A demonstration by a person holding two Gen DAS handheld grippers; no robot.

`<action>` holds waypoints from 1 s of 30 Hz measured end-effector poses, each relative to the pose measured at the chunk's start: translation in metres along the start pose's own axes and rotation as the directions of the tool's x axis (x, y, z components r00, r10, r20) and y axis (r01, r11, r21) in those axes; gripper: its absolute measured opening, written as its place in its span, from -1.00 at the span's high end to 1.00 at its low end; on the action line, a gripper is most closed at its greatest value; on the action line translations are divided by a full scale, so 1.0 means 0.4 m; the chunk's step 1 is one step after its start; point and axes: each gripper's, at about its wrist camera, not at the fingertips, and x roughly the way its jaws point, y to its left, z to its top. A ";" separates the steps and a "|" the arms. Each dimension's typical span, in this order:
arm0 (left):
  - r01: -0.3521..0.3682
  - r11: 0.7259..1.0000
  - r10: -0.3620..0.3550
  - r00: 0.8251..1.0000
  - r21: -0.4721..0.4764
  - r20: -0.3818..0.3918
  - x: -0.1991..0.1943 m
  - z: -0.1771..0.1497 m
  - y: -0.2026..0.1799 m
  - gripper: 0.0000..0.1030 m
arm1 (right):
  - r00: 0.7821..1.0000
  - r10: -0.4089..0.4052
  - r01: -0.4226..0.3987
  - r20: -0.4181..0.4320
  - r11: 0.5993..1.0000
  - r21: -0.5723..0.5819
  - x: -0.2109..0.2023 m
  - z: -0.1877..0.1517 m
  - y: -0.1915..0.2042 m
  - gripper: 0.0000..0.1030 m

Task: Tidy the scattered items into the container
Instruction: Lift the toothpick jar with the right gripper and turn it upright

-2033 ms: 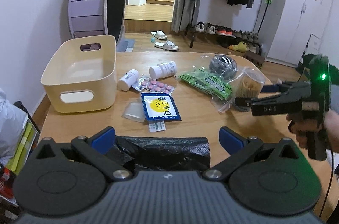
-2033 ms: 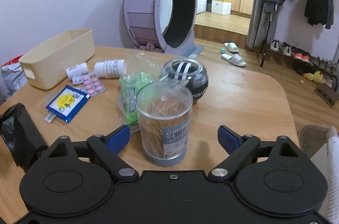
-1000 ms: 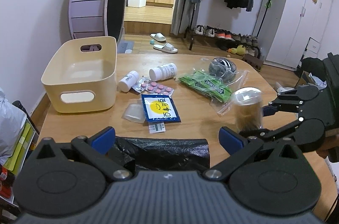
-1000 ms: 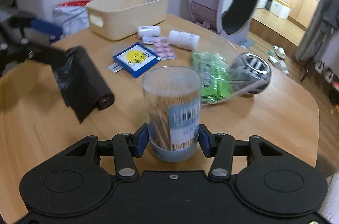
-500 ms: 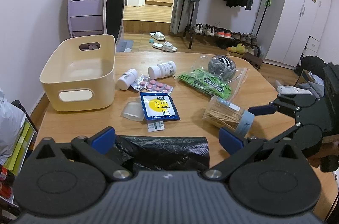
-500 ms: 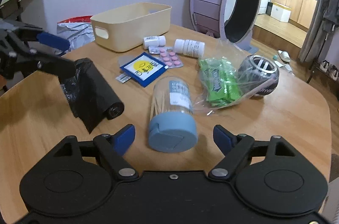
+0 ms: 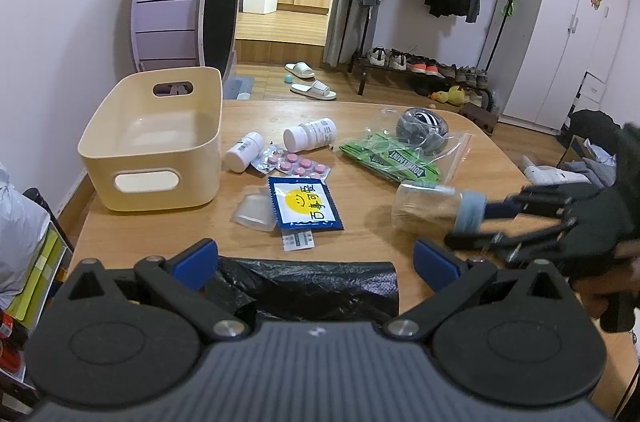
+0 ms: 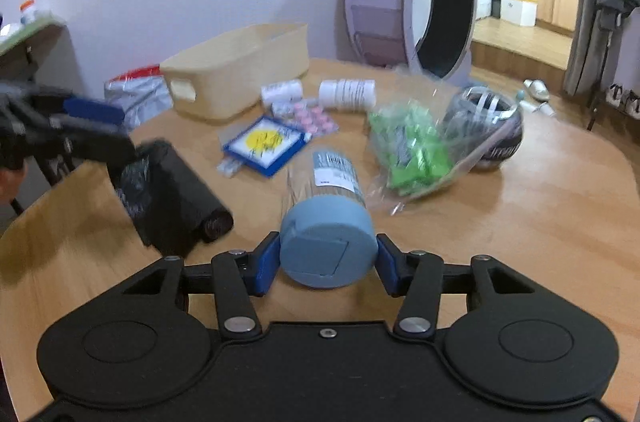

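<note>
Wooden table against white wall, purple wheel behind. Cream bin at table's far left corner, nothing seen inside. Right gripper jaws just closed, pads clamped on blue cap end of toothpick jar; jar lies on its side, clear body pointing away toward table centre. Left gripper jaws wide apart, gripping nothing, black bag roll lying between them on table. Near bin: two white bottles, pink pill strip, blue sachet. Green packets in clear bag beside dark ball.

cream bin, purple wheel (black-lined)
</note>
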 end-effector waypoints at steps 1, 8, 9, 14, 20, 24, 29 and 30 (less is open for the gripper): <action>0.000 1.000 0.000 1.000 0.000 0.000 0.000 0.000 0.000 -1.00 | 1.000 0.002 -0.002 0.020 1.000 0.006 -0.012 0.008 -0.002 0.04; -0.001 1.000 0.001 1.000 0.004 -0.005 0.004 -0.001 -0.004 -1.00 | 0.997 -0.005 0.005 0.075 1.000 0.001 -0.050 0.036 -0.006 0.06; 0.000 1.000 0.000 1.000 0.006 -0.005 0.004 -0.001 -0.006 -1.00 | 0.997 -0.006 0.006 0.074 1.000 -0.006 -0.047 0.034 -0.003 0.05; 0.013 1.000 -0.013 1.000 0.021 -0.004 0.002 -0.003 -0.011 -1.00 | 0.998 -0.004 0.006 0.059 1.000 -0.026 -0.044 0.036 0.004 0.05; 0.092 0.995 -0.092 0.996 0.049 -0.002 -0.004 -0.004 -0.023 -1.00 | 1.000 -0.006 0.006 0.004 0.999 -0.038 -0.057 0.030 -0.002 0.04; 0.080 0.992 -0.080 0.997 0.096 -0.005 -0.001 -0.011 -0.047 -1.00 | 1.000 -0.029 0.028 -0.008 0.999 -0.037 -0.049 0.019 -0.002 0.00; 0.080 0.993 -0.079 0.997 0.092 -0.008 0.002 -0.011 -0.049 -1.00 | 1.000 -0.009 0.009 0.003 1.000 -0.016 -0.059 0.015 -0.013 0.01; 0.082 0.993 -0.081 0.997 0.089 -0.010 0.004 -0.010 -0.047 -1.00 | 1.000 -0.005 0.005 0.000 1.000 -0.009 -0.060 0.013 -0.017 0.02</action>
